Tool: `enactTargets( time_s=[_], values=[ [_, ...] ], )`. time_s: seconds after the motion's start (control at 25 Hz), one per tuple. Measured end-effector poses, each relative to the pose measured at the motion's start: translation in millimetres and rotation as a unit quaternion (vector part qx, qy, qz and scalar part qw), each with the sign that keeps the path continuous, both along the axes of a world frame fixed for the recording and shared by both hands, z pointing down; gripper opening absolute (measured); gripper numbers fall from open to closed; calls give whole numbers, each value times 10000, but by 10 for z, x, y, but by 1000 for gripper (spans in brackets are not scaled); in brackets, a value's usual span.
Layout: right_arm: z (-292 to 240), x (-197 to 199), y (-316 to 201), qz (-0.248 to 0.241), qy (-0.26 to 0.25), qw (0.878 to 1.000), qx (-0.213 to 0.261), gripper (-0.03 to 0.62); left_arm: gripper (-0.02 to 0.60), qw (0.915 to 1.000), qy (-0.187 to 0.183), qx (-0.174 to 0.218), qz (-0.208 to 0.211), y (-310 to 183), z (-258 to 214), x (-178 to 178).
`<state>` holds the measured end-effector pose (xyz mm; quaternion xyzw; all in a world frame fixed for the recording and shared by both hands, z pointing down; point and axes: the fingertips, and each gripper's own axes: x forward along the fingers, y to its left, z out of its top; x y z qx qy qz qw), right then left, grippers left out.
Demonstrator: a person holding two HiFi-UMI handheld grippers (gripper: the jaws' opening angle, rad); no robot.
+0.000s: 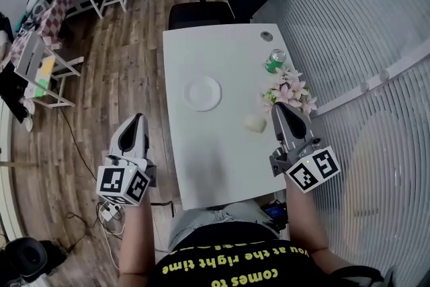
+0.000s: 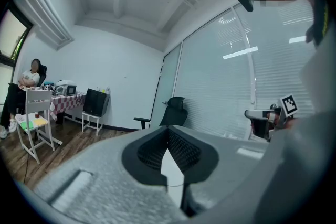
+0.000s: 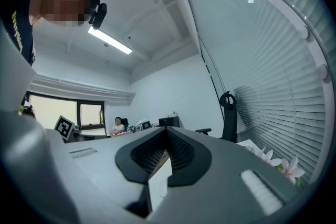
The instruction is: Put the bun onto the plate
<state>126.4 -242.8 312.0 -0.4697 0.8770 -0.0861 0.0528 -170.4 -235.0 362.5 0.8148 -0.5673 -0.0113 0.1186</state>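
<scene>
Sitting near the right edge of the white desk (image 1: 201, 165), the bun (image 1: 254, 123) lies apart from the plate (image 1: 202, 93), with bare desktop between them. Flowers (image 1: 290, 94) crowd that edge just behind the bun, and a green can (image 1: 275, 59) stands farther back. The right gripper (image 1: 277, 109) hovers just beside the bun, fingers together and empty. The left gripper (image 1: 138, 119) hangs off the desk's left edge over the wooden floor (image 1: 127, 64), its fingers also together on nothing. Only the head view shows the bun and plate. The left gripper view shows a seated person (image 2: 30, 75) and an office chair (image 2: 173, 111). The right gripper view catches the flowers low at its right.
</scene>
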Motion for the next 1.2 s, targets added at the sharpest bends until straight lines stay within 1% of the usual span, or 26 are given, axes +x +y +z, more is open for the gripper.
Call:
enactTargets(
  time_s=[0.36, 0.52, 0.84, 1.2],
  values=[
    [170, 114, -46, 31, -4, 9999, -123, 6, 0, 10000, 8, -94, -25, -56, 138, 97],
    [205, 131, -50, -63, 86, 9997, -236, 6, 0, 9998, 106, -121, -130, -65, 125, 108],
    [258, 342, -124, 47, 139, 9994, -310, 6, 0, 9994, 170, -175, -232, -105, 155, 158],
    [401, 352, -130, -2, 196, 9988, -441, 6, 0, 9992, 102, -276, -269, -113, 242, 171]
  ],
)
